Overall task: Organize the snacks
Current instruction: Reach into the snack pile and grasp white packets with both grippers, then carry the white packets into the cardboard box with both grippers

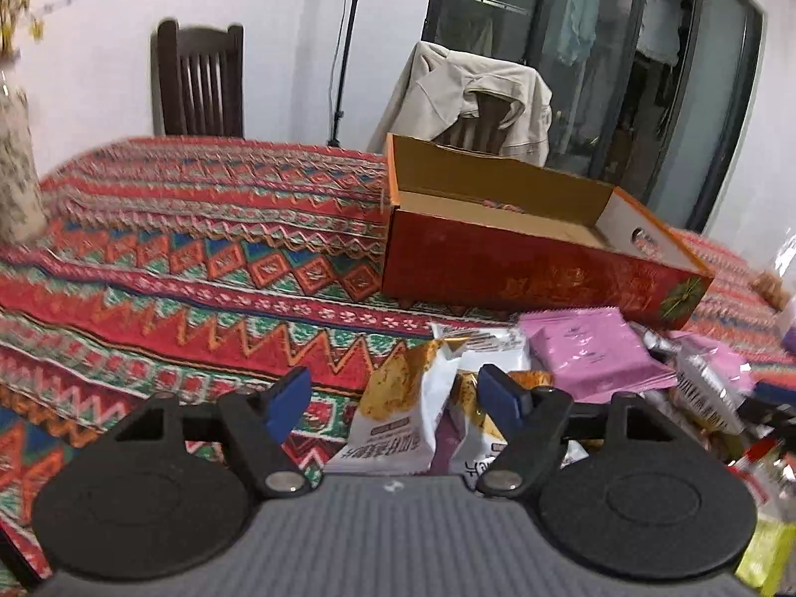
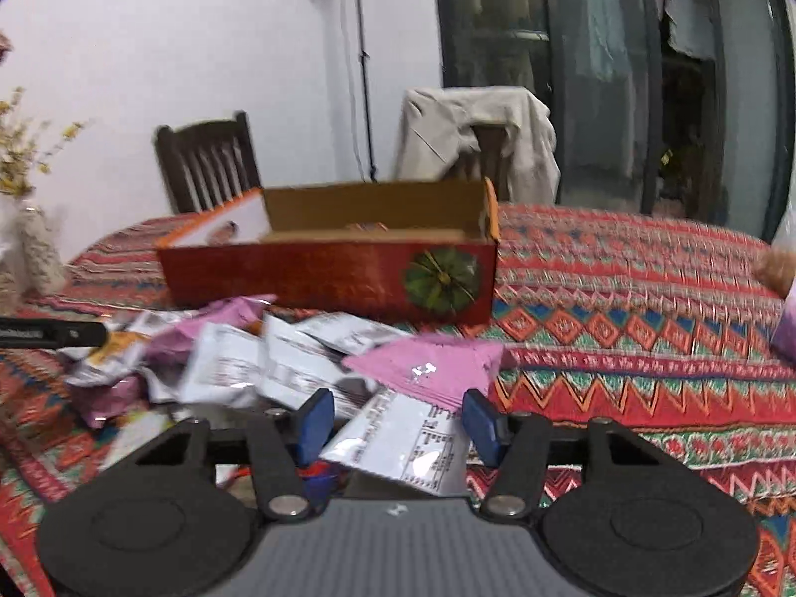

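A red open cardboard box (image 1: pixel 522 268) (image 2: pixel 328 276) stands on the patterned tablecloth. In front of it lies a heap of snack packets: pink ones (image 1: pixel 592 353) (image 2: pixel 438 365) and white ones. My left gripper (image 1: pixel 395 395) hovers over a white-and-orange chip packet (image 1: pixel 398 413). That packet lies between the blue fingers and touches neither pad. My right gripper (image 2: pixel 398 420) is over a white packet (image 2: pixel 403 443) lying label side up. It fills most of the gap between the pads, and I see no squeeze on it.
A pale vase (image 1: pixel 17 169) (image 2: pixel 37 248) with yellow flowers stands at the table's left end. Two chairs (image 1: pixel 199 79) (image 2: pixel 209 164) are behind the table, one draped with a beige jacket (image 1: pixel 467 94). More packets and a bottle (image 1: pixel 766 477) crowd the right edge. The other gripper's black finger (image 2: pixel 49 333) shows at left.
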{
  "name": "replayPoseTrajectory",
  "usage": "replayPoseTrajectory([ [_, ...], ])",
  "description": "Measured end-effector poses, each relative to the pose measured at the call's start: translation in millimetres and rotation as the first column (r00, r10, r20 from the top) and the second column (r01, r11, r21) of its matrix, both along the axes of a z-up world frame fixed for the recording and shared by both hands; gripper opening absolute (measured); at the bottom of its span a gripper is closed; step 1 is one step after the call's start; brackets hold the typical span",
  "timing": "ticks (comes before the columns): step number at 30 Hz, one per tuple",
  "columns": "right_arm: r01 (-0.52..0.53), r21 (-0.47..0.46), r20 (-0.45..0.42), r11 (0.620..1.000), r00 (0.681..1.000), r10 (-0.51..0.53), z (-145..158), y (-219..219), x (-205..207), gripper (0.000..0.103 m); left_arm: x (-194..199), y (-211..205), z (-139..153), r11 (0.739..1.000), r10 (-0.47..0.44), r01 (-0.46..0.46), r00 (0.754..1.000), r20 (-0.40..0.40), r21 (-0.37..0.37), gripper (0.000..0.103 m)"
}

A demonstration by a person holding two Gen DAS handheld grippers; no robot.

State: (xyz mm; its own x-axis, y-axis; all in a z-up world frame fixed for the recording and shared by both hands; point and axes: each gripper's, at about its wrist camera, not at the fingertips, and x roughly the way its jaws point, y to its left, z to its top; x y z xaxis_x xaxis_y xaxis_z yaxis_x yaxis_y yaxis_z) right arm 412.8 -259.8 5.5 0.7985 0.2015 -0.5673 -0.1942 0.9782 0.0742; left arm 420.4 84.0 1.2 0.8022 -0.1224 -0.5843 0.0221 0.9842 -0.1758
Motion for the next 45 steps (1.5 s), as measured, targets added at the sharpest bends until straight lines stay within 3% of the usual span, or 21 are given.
replayPoseTrajectory([
  [4,0.023,0.013,-0.025,1.000,0.999,-0.022,-8,-3,11,0.063,6,12,-8,0.986,-0.078,0.072,0.996,-0.039,-0.151,0.063],
  [6,0.028,0.011,-0.029,1.000,0.999,-0.028,-10,-5,12,0.055,9,19,-12,0.972,-0.080,0.065,0.995,-0.059,-0.224,0.058],
  [8,0.029,0.004,-0.031,1.000,0.999,-0.029,-10,-6,12,0.047,7,24,-12,0.963,-0.088,0.070,0.994,-0.059,-0.260,0.044],
  [9,0.028,0.011,-0.031,1.000,0.999,-0.028,-9,-8,11,0.044,5,26,-10,0.961,-0.082,0.063,0.995,-0.057,-0.270,0.032],
  [12,0.008,0.008,-0.033,1.000,0.999,-0.008,-6,-11,3,0.040,-9,28,-1,0.964,-0.084,0.071,0.996,-0.040,-0.258,0.020],
  [15,0.007,0.006,-0.022,1.000,1.000,-0.007,-1,-14,-10,0.040,-35,25,9,0.971,-0.089,0.085,0.996,-0.009,-0.222,0.014],
  [23,0.023,0.034,0.034,0.999,0.999,-0.024,15,-38,-71,0.040,-126,11,36,0.984,0.002,0.008,0.998,0.058,-0.177,0.013],
  [27,-0.015,0.073,0.041,0.997,0.999,0.012,18,-46,-104,0.040,-153,-1,44,0.982,0.023,-0.013,0.998,0.051,-0.190,0.013],
  [30,-0.063,0.105,0.047,0.992,0.997,0.059,15,-49,-118,0.040,-164,-16,53,0.990,0.029,-0.022,0.998,0.053,-0.143,0.013],
  [38,-0.092,0.131,0.070,0.987,0.994,0.083,17,-64,-130,0.040,-159,-42,68,0.994,0.009,0.001,0.996,0.089,-0.107,0.013],
  [45,-0.122,0.161,0.139,0.979,0.985,0.100,47,-73,-106,0.040,-97,-41,90,0.995,-0.053,0.064,0.990,0.133,-0.078,0.013],
])
